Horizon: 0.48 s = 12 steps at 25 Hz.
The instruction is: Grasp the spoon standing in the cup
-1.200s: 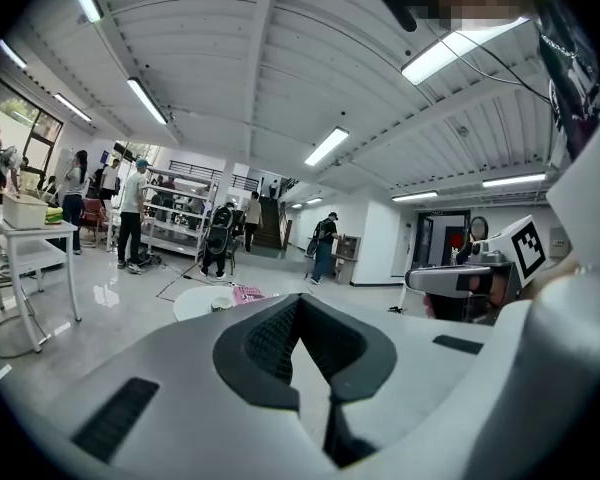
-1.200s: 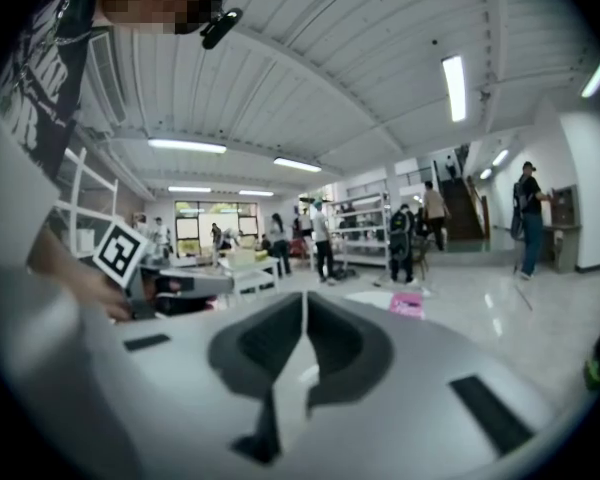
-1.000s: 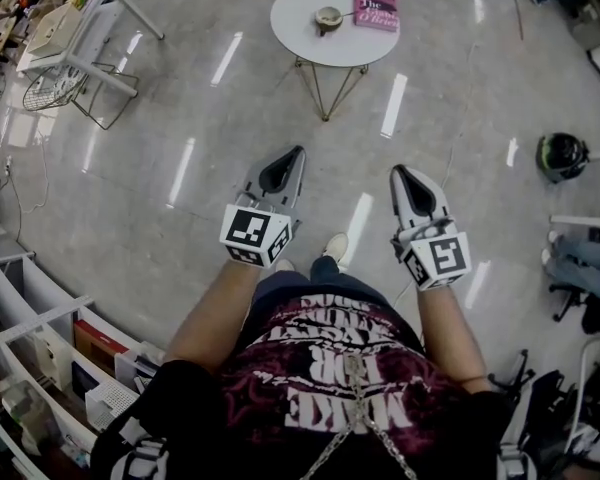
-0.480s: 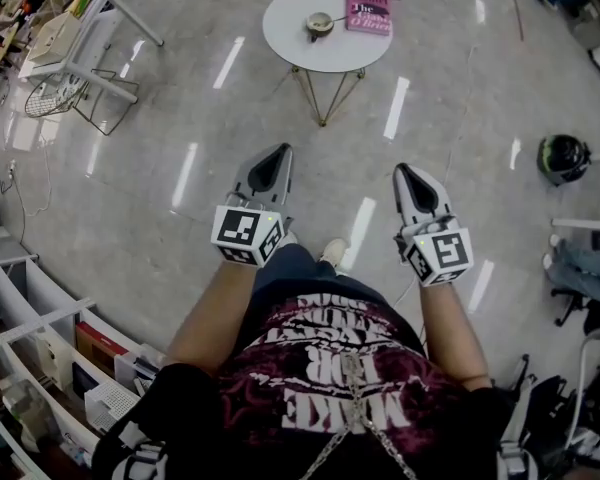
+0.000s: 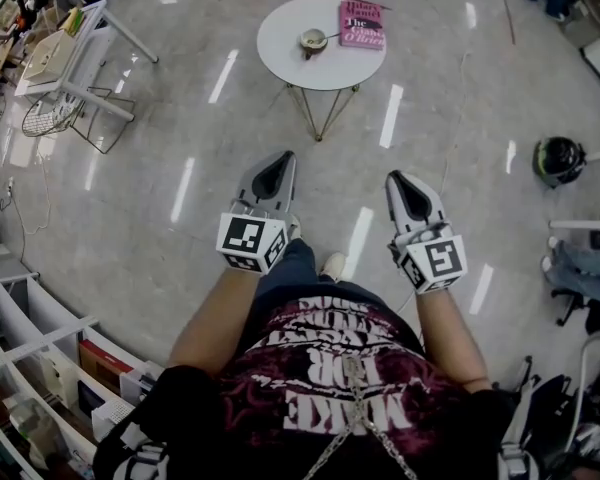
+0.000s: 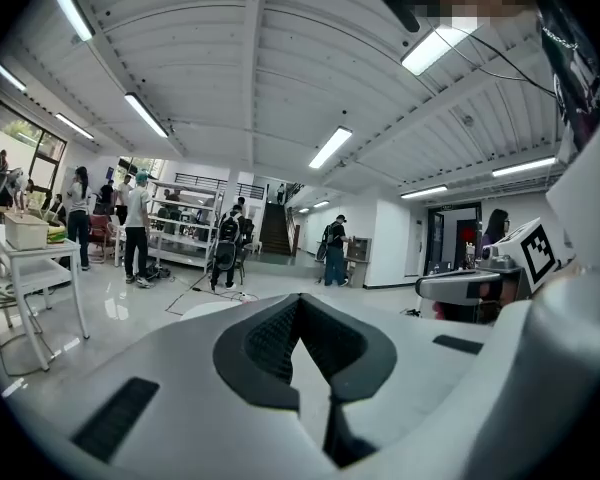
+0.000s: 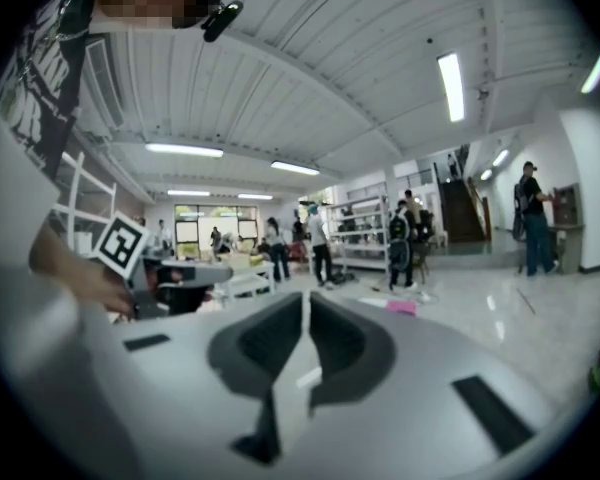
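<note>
jaws pressed together and empty on both the left gripper [image 5: 284, 156] and right gripper [image 5: 393, 177]. the round tabletop [image 5: 285, 60] sits slightly lower in the head view than a second ago, so the approach likely continues; cup [image 5: 311, 41] and spoon [image 5: 332, 36] stand on it, well ahead.

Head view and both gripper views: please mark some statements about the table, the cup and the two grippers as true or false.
1. A pink book lies on the round table. True.
2. The left gripper holds the spoon. False: its jaws are together on nothing, and it is far from the table.
3. The cup stands on the floor. False: it stands on the table, beside the book.
4. The right gripper is shut and empty. True.
</note>
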{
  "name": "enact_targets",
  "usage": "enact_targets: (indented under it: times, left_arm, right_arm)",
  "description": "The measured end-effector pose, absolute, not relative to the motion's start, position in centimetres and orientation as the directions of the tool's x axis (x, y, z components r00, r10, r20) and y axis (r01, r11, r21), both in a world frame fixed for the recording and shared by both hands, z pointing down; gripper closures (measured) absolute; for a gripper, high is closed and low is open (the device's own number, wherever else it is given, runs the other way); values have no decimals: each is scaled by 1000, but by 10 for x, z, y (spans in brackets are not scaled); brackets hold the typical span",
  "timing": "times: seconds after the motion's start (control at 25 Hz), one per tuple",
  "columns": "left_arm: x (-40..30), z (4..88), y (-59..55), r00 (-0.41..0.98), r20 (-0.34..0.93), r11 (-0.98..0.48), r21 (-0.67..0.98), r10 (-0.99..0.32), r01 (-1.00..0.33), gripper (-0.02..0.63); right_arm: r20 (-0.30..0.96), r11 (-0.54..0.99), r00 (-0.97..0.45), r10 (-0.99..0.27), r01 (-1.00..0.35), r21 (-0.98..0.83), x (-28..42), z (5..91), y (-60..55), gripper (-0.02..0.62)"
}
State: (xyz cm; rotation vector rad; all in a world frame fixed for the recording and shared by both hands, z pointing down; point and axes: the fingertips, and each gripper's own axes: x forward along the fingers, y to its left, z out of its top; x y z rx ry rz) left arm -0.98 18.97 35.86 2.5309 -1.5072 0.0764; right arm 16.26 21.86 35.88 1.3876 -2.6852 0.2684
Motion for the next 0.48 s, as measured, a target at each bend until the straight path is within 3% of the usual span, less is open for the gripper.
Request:
enact_targets:
  times: [0.48]
  left_arm:
    - [-32, 367, 159, 475, 167, -456, 142, -864, -879, 583]
  right_arm:
    - [183, 553, -563, -806, -826, -106, 152, 360, 185, 560]
